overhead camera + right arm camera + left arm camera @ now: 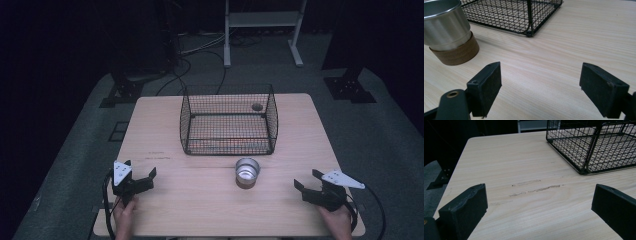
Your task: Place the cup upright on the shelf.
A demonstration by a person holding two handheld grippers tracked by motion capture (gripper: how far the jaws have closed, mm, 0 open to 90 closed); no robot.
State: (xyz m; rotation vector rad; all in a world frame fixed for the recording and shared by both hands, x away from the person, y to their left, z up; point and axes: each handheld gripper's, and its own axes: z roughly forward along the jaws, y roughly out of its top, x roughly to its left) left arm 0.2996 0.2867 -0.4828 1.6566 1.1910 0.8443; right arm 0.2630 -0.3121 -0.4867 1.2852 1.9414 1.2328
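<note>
A black wire basket (228,120) stands on the wooden table (170,200), toward the back middle. In front of it sits a shiny metal cup (247,172) on a brown round base. My left gripper (141,175) rests open at the front left, held by a hand, nothing between its jaws. My right gripper (307,179) is open at the front right, to the right of the cup. In the right gripper view the cup (445,27) is at the upper left, beyond my open right gripper (540,87). The left gripper view has the basket (594,145) at the upper right, beyond the open left gripper (539,207).
Dark scuff marks (536,187) streak the tabletop ahead of the left gripper. Beyond the table lie grey floor, black stand bases (350,87), cables and a white frame (262,30). Bare wood lies between the two grippers.
</note>
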